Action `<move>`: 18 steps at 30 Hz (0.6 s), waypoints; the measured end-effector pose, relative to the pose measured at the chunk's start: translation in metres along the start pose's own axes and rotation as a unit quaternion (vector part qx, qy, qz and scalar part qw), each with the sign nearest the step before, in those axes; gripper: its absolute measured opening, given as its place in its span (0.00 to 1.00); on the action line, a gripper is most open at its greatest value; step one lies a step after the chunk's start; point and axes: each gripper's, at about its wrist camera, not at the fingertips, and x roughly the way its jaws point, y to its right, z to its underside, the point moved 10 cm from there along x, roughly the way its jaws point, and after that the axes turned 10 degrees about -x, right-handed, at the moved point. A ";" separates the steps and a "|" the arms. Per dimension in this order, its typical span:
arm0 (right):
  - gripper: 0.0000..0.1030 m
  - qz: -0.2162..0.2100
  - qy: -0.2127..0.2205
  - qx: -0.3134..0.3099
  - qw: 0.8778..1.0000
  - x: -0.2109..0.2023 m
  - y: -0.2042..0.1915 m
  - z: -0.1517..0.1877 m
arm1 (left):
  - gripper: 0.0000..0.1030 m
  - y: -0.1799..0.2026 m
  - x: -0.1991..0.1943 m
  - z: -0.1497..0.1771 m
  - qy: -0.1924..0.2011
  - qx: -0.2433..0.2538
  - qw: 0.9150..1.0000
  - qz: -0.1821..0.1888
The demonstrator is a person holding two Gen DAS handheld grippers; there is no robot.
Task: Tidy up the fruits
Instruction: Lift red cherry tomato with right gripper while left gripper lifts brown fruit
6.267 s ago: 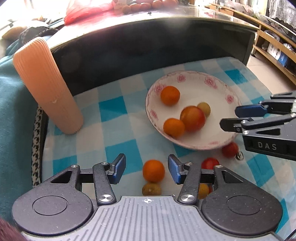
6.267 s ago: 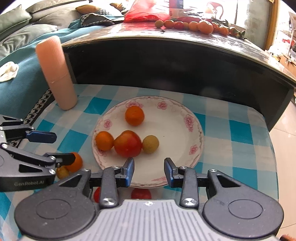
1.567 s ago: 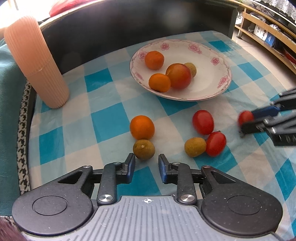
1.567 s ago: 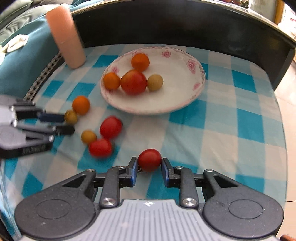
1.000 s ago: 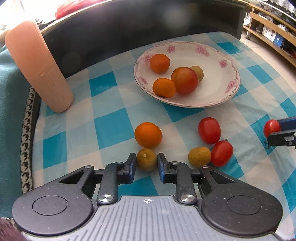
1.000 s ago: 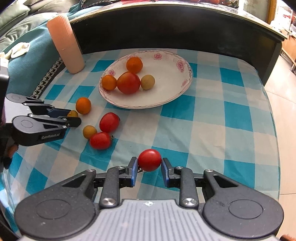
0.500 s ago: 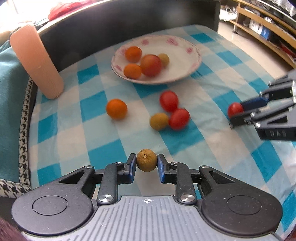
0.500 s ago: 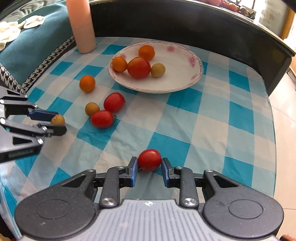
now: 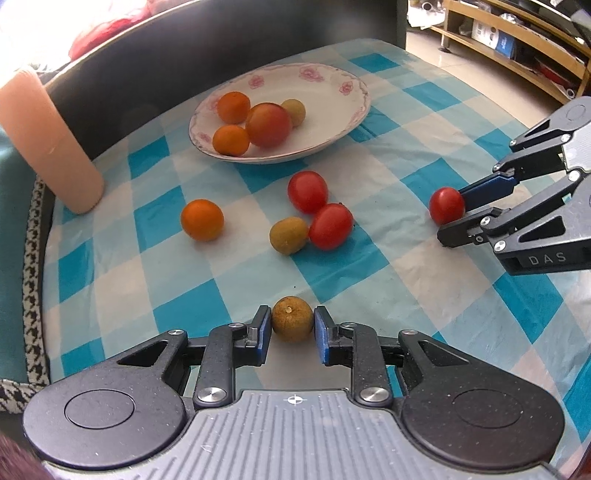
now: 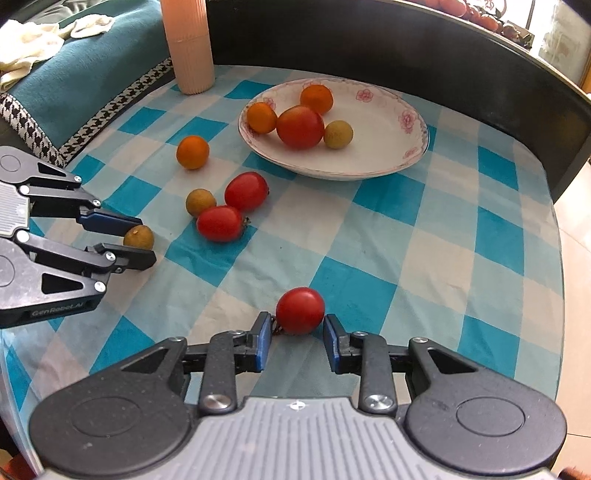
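Note:
My left gripper (image 9: pixel 292 330) is shut on a small brown longan (image 9: pixel 291 319), low over the checked cloth; the right wrist view shows that gripper (image 10: pixel 146 240) at far left. My right gripper (image 10: pixel 297 332) is shut on a red cherry tomato (image 10: pixel 300 310), held at the very fingertips (image 9: pixel 452 214). A white floral plate (image 9: pixel 347 122) carries two oranges, a large tomato and a longan. Loose between the grippers and the plate lie an orange (image 9: pixel 202 219), two red tomatoes (image 9: pixel 307 192) (image 9: pixel 330 226) and another longan (image 9: pixel 289 235).
A tall pink ribbed cylinder (image 9: pixel 51 147) stands at the cloth's back left corner. A dark curved wall (image 10: pixel 443 55) rises behind the plate. A teal cloth with a houndstooth border (image 10: pixel 92 118) lies to the left, and the floor and wooden shelves (image 9: pixel 517 33) to the right.
The left gripper closed on the longan and pulled it back from the loose fruit. The right gripper has kept its tomato. In the last half second both came lower.

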 end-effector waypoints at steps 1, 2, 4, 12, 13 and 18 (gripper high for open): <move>0.46 -0.001 0.000 0.000 1.000 0.000 0.000 -0.001 | 0.32 0.000 0.000 0.000 0.001 0.002 1.000 0.001; 0.46 -0.002 0.000 0.002 1.000 0.000 0.001 -0.001 | 0.33 0.000 0.000 0.000 0.001 0.004 1.000 0.001; 0.48 -0.005 -0.001 0.007 1.000 0.001 0.002 -0.001 | 0.38 -0.002 0.000 0.000 0.003 0.003 1.000 0.000; 0.49 -0.018 0.000 0.018 1.000 0.002 0.006 -0.002 | 0.53 -0.008 0.001 -0.001 0.006 0.001 1.000 -0.010; 0.49 -0.018 0.000 0.019 1.000 0.001 0.006 -0.002 | 0.53 -0.008 0.001 -0.002 0.006 0.000 1.000 -0.011; 0.49 -0.017 0.000 0.022 1.000 0.001 0.007 -0.004 | 0.39 -0.001 0.000 0.000 0.005 0.007 1.000 -0.002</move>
